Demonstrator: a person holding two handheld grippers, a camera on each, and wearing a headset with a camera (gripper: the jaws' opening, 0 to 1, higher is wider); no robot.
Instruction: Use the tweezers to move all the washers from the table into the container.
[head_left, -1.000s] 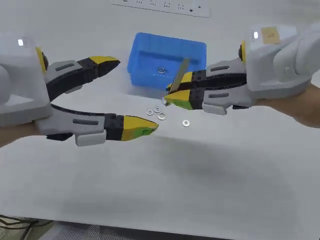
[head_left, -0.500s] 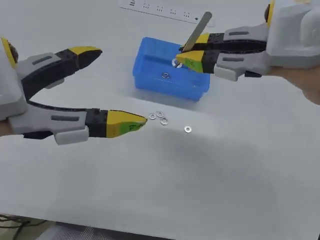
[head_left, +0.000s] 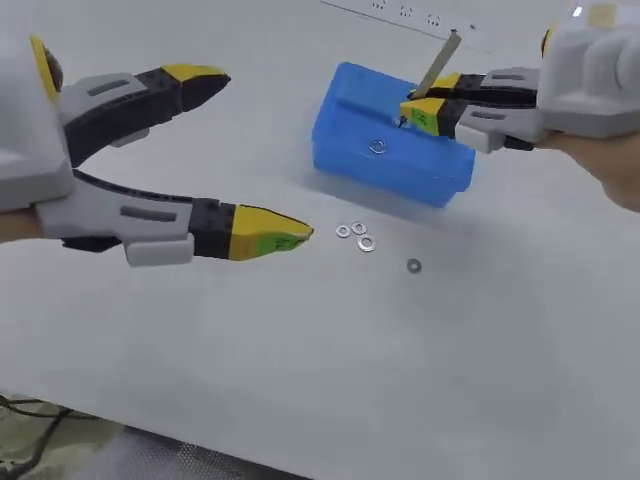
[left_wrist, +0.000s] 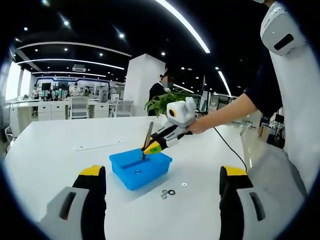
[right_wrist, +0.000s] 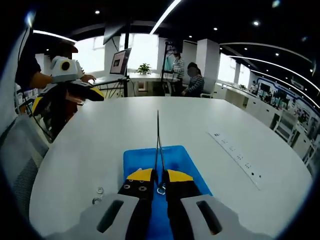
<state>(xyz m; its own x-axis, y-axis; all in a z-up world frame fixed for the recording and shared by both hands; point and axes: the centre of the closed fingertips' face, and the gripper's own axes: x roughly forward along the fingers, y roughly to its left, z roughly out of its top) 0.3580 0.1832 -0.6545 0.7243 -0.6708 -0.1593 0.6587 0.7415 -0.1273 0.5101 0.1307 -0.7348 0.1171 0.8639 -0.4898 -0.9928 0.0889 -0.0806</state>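
Observation:
The blue container (head_left: 440, 170) stands on the white table with one washer (head_left: 377, 147) lying inside it. My right gripper (head_left: 412, 114) hangs over the container's far side, shut on the tweezers (head_left: 437, 68), which slant down into it. In the right gripper view the tweezers (right_wrist: 158, 140) carry a washer (right_wrist: 161, 190) at their lower tip, above the container (right_wrist: 180, 160). Several loose washers (head_left: 358, 236) lie in front of the container, and one washer (head_left: 414, 265) lies further right. My left gripper (head_left: 250, 160) stands open at the left, holding nothing.
A white power strip (head_left: 400, 12) lies beyond the container at the table's far edge. The near table edge (head_left: 150, 440) runs along the bottom, with cables below it. People stand in the room behind the table in the right gripper view.
My right gripper has risen from the loose washers and moved back over the container with the tweezers. The left gripper stays open at the left. The head camera has shifted.

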